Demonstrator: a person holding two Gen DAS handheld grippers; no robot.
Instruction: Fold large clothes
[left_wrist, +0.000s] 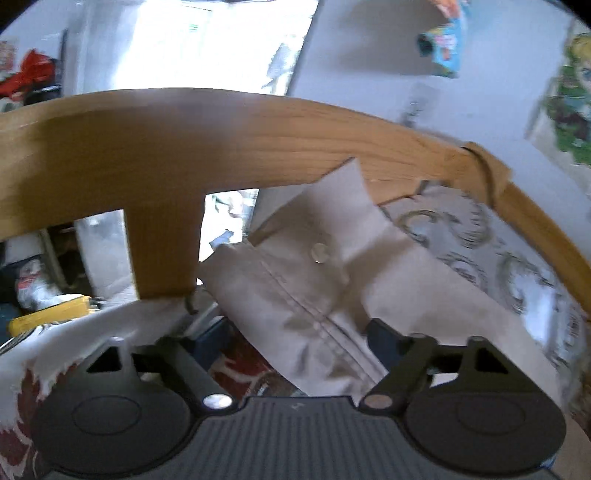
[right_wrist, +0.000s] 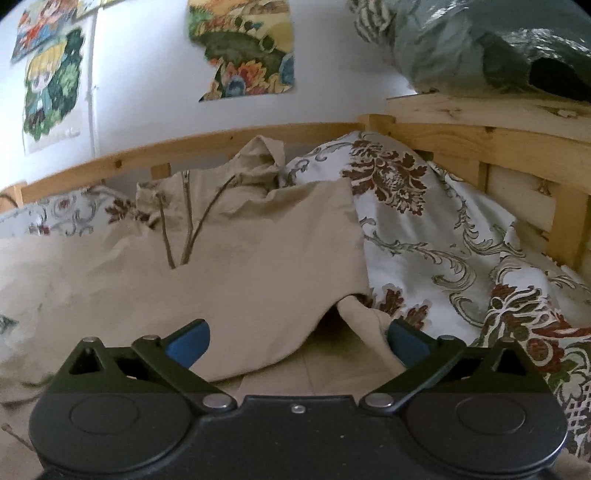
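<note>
A beige hooded jacket with a zip and two drawcords lies spread on the bed, its hood against the far rail. One fold of it droops at the lower right edge. My right gripper hovers low over that edge, jaws wide open and nothing pinched. In the left wrist view a beige cuff with a pale button and double stitching runs up between the fingers of my left gripper. Those jaws stand wide, the right pad at the cloth's edge, without a visible squeeze.
A wooden bed rail with an upright slat crosses close ahead of the left gripper; floor clutter and a yellow object lie beyond it. A floral bedsheet covers the bed. A wooden headboard with a grey-green bundle stands at right.
</note>
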